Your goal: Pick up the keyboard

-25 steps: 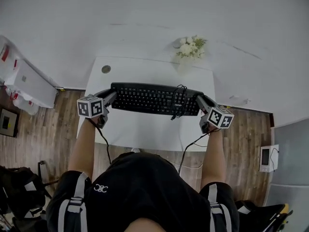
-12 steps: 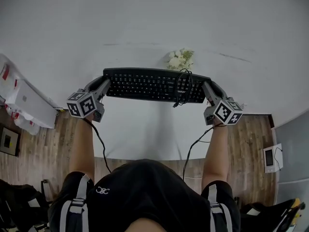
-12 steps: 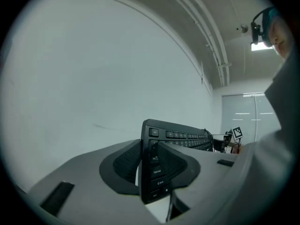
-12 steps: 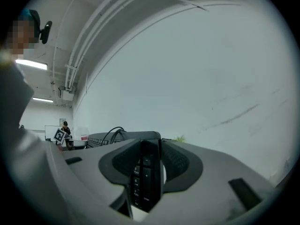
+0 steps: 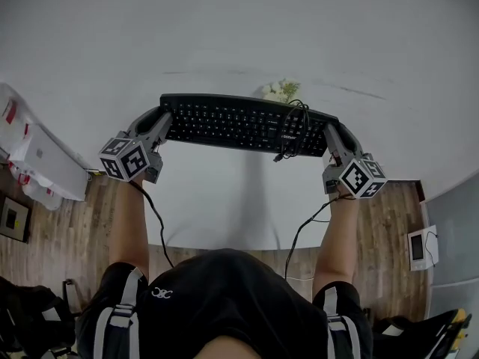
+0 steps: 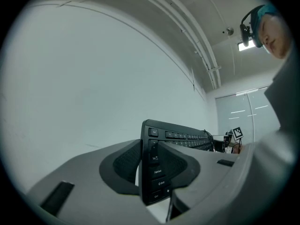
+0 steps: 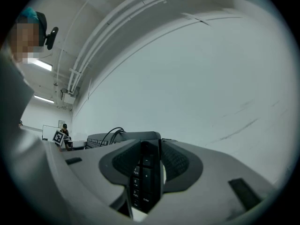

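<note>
Now the left gripper (image 5: 162,117) pinches the left end of the black keyboard (image 5: 239,122), and the right gripper (image 5: 328,130) pinches its right end. Both sets of jaws are partly closed on its edges. It spans level between them, above a white desk (image 5: 224,200).

Flat, greyish light, nothing harsh. Both gripper views are heavy fisheye with black corners; ceiling light (image 6: 247,44) blows out a bit.
</note>
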Action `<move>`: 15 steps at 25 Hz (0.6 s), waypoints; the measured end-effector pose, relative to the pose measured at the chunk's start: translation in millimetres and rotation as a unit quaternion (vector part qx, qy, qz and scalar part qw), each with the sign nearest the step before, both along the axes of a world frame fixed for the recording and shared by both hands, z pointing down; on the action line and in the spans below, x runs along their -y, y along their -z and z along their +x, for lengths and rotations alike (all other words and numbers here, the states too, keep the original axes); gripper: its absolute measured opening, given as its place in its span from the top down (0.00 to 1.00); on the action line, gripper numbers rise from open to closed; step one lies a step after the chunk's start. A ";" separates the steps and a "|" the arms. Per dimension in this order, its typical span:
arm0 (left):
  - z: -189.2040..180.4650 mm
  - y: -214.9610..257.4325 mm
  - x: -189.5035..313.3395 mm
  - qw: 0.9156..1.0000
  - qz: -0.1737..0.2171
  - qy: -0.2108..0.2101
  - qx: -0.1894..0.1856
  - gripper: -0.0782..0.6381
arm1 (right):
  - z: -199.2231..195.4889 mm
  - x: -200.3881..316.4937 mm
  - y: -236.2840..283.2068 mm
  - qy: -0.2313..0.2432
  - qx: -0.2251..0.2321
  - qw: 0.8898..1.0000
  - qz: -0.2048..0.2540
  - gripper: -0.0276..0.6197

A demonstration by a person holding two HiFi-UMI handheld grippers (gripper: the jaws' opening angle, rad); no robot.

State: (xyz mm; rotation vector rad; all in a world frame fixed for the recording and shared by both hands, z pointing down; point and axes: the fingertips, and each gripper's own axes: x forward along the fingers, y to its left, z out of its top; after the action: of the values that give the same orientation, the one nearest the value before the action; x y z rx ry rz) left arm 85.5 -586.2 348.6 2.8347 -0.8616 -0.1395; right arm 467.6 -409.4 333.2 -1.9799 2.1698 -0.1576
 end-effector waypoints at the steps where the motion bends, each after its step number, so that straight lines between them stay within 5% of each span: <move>1: 0.7 -3.6 0.1 1.000 -0.003 -0.001 0.003 0.71 | 0.7 -0.2 -2.8 -0.002 0.002 1.000 -0.003 0.74; 15: -1.1 -26.1 11.9 0.999 -0.023 -0.007 0.025 0.71 | -3.3 8.3 -31.5 -0.011 0.024 0.999 -0.034 0.74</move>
State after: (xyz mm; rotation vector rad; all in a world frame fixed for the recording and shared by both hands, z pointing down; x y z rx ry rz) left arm 84.4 -598.1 374.7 2.8121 -0.8447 -0.0461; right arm 464.2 -417.7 364.7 -2.0144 2.1399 -0.2759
